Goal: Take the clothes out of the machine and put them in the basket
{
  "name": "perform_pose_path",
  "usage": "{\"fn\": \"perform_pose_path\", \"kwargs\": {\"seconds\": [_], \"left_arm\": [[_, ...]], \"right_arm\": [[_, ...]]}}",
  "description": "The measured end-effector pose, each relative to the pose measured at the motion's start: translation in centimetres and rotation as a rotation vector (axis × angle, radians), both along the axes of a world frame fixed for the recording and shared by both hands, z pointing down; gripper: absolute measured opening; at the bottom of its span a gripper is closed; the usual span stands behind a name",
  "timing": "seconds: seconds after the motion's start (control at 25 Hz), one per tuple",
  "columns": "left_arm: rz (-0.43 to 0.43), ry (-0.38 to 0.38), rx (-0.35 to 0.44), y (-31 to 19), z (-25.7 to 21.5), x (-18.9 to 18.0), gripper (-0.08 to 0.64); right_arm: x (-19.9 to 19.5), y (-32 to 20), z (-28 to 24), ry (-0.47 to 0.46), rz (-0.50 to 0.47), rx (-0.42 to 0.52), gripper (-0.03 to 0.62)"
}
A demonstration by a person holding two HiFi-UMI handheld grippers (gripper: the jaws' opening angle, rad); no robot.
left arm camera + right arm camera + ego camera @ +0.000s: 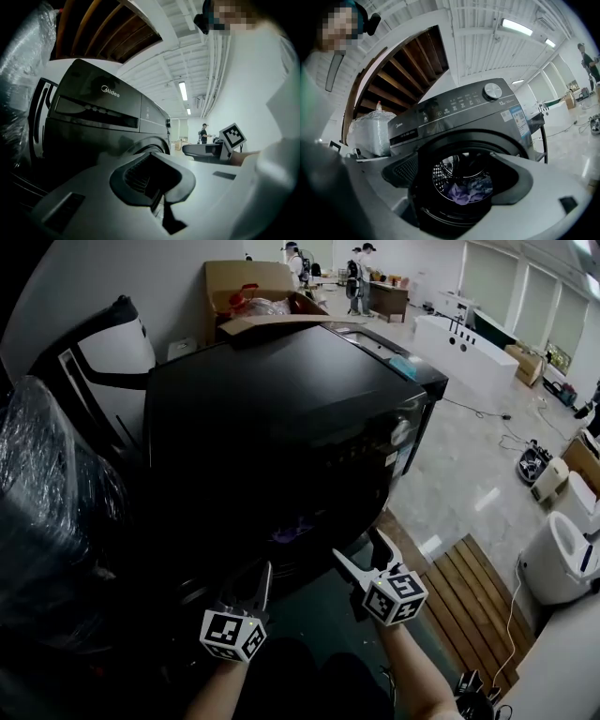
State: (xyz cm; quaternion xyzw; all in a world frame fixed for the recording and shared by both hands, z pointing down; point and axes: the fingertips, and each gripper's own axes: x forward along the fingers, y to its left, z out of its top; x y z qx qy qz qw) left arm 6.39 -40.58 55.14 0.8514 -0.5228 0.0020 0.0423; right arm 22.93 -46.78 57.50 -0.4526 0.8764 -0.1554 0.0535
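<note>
The dark washing machine [281, 418] stands on the pale floor [469, 474], purple clothes [461, 191] lying in its drum [439, 176]

A big open test hall rather than a home: a dark grey front-loading washing machine [281, 409] stands on a pale glossy floor [469, 479] among a white freestanding bathtub [466, 351], white toilets [561, 561], brown cardboard boxes [246, 287], trailing black cables [507, 434] and distant people at desks [358, 272].

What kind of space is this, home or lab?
Probably a showroom or test hall, not a home: a washing machine, a white bathtub and a toilet stand loose on one wide glossy floor.
</note>
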Motion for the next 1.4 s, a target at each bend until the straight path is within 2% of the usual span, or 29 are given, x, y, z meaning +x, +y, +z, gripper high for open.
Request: {"fn": "perform_pose_path", "kwargs": {"seconds": [0.08,0.24,0.44,0.6,0.96,1.16,1.28,1.4], "left_arm": [[0.000,-0.034,0.009,-0.3,1.7,0.2,0.017],[-0.026,-0.002,0.005,-0.9,3.8,-0.2,0.017],[-0.051,-0.031,0.028,-0.4,5.8,-0.1,0.017],[-0.065,-0.012,0.027,0.3,7.5,0.2,0.017],[-0.103,0.009,0.048,2.0,8.3,1.1,0.017],[-0.124,-0.029,0.065,3.0,8.9,1.6,0.017],[-0.126,-0.012,0.056,3.2,9.1,1.8,0.017],[-0.120,-0.032,0.076,4.0,9.1,1.8,0.017]], "right_arm": [[0.0,0.0,1.4,0.005,-0.006,0.019,0.471],[-0.1,0.1,3.9,0.030,-0.016,0.038,0.466],[-0.2,1.3,6.5,0.064,-0.031,0.050,0.463],[-0.2,2.3,8.6,0.091,-0.036,0.050,0.462],[-0.2,3.7,10.6,0.107,-0.046,0.045,0.451],[-0.4,4.0,11.7,0.106,-0.048,0.032,0.449],[-0.4,4.1,12.2,0.110,-0.050,0.027,0.448],[-1.3,3.9,13.0,0.104,-0.063,0.021,0.448]]}}
